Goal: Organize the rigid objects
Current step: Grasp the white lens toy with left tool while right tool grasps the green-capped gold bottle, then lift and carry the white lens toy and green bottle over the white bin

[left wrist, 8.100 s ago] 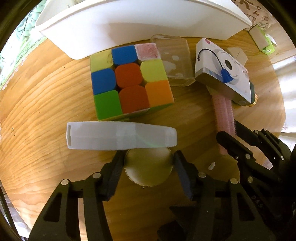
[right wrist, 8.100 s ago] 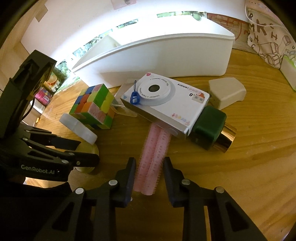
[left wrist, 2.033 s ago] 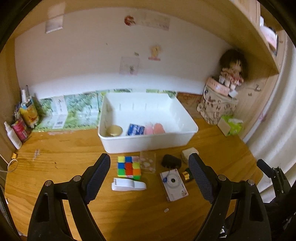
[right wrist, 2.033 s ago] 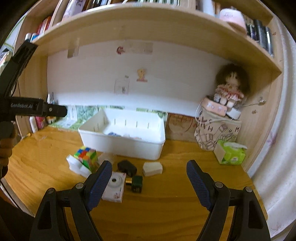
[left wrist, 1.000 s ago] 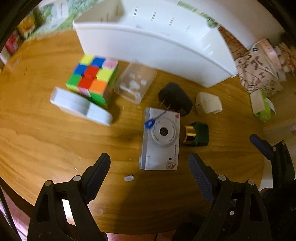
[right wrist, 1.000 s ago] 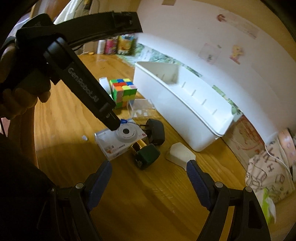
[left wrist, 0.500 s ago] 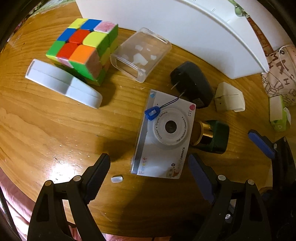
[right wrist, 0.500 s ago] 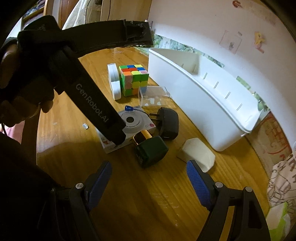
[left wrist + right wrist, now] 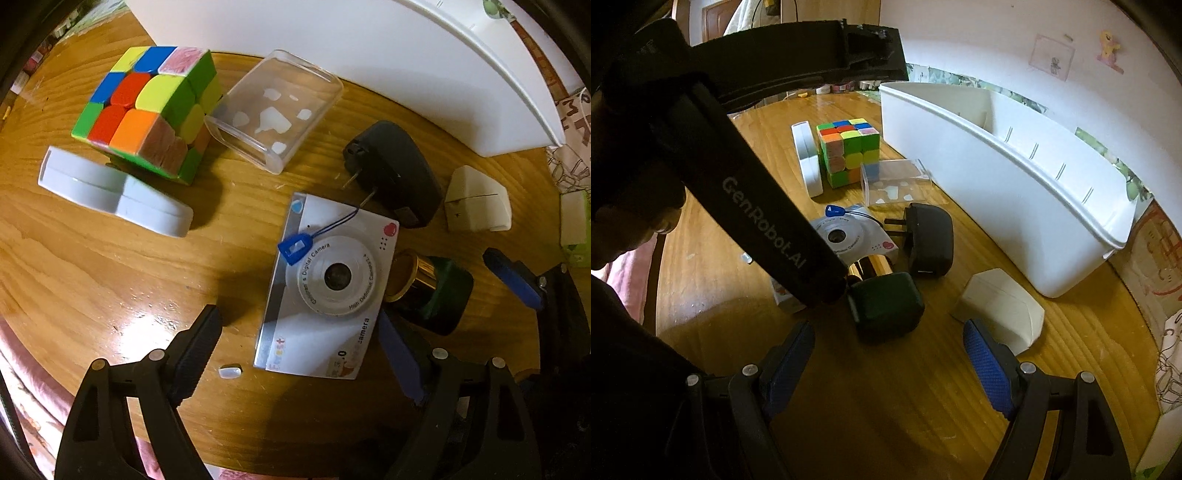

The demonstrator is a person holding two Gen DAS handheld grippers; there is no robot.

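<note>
Left gripper [image 9: 295, 354]: points down over the table [image 9: 92, 258], jaws released and just been narrowing; the camera's lower edge lies between them, untouched by the pads.
Right gripper [image 9: 890, 354]: jaws released, nothing between them; the green bottle lies just ahead at 12 o'clock.
Camera [image 9: 325, 291]: white, flat on the table, lens up; print reads "Children's Digital Camera", "High Definition Camera", "camera"; a blue tag on a cord at its 10 o'clock.
Green bottle [image 9: 884, 306]: on its side, gold neck touching the camera's edge.
Charger [image 9: 395, 173]: black, prongs toward the camera, at its 1 o'clock.
Cube [image 9: 147, 110]: coloured, at the camera's 10 o'clock, beside a clear case [image 9: 273, 110].
White case [image 9: 114, 192]: at the cube's 6 o'clock.
Bin [image 9: 997, 177]: white, beyond them all.
Writing: "GenRobot.AI" on the left gripper's arm, in the right view.
</note>
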